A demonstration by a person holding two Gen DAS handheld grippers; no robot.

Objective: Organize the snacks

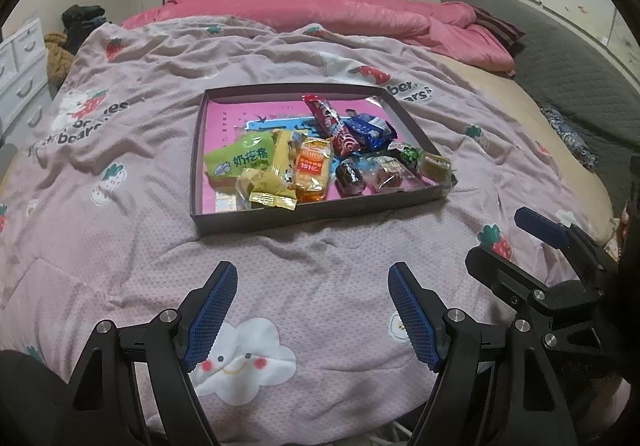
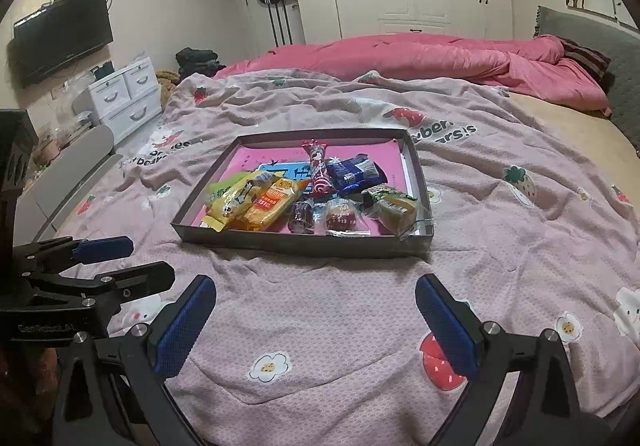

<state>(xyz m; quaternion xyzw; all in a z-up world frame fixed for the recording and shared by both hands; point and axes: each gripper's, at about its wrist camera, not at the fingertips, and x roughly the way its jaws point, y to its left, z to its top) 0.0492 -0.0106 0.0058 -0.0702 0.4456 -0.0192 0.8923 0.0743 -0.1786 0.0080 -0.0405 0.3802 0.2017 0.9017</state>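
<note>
A shallow dark tray (image 1: 320, 221) with a pink lining lies on the bedspread and holds several wrapped snacks. Among them are a green packet (image 1: 240, 160), a yellow packet (image 1: 276, 176), an orange packet (image 1: 314, 172), a red wrapper (image 1: 326, 116) and a blue packet (image 1: 370, 130). My left gripper (image 1: 312, 268) hovers open and empty over the blanket, short of the tray's near wall. My right gripper (image 2: 316, 280) is likewise open and empty, facing the same tray (image 2: 300, 246). The two grippers sit side by side: the right gripper (image 1: 494, 235) shows at the left view's right edge.
The tray rests on a rumpled pink strawberry-print blanket (image 2: 500, 230). A pink duvet (image 2: 420, 58) is heaped at the far side, a grey headboard (image 2: 624, 58) stands on the right, and white drawers (image 2: 128, 94) stand to the left of the bed.
</note>
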